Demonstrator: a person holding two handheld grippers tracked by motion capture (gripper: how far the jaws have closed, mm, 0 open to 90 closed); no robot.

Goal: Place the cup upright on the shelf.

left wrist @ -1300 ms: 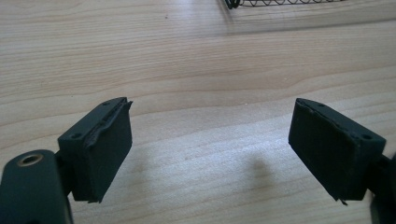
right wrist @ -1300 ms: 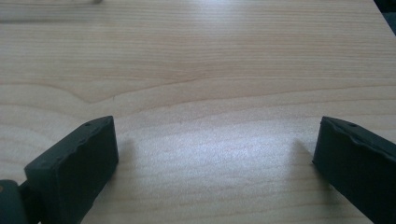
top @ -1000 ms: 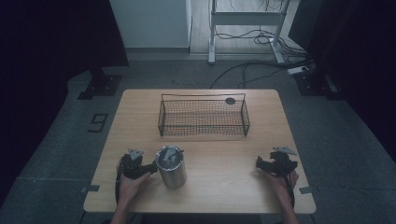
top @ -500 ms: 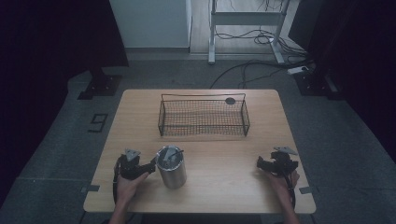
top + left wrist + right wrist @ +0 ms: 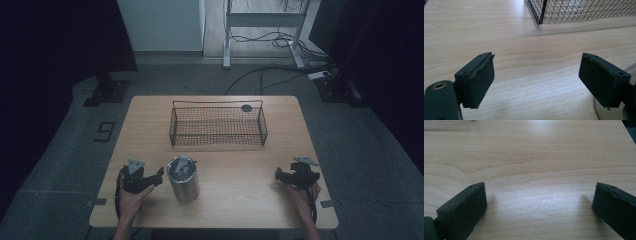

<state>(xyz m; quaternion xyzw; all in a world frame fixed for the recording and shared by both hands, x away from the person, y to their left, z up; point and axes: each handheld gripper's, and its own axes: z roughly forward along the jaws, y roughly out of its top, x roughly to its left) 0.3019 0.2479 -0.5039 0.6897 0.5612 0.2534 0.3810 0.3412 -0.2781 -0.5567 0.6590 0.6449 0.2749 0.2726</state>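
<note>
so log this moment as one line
left gripper: open, beside steel canister | right gripper: open, empty | wire basket: at table's far side

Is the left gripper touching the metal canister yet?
Apart. In the high view a strip of bare table shows between the left gripper and the metal canister; in the left gripper view its open jaws hold nothing.

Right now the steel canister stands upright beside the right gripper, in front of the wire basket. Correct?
Not quite. The steel canister stands upright beside the left gripper, not the right gripper, which is at the far side of the table. It is in front of the wire basket, as the high view shows.
</note>
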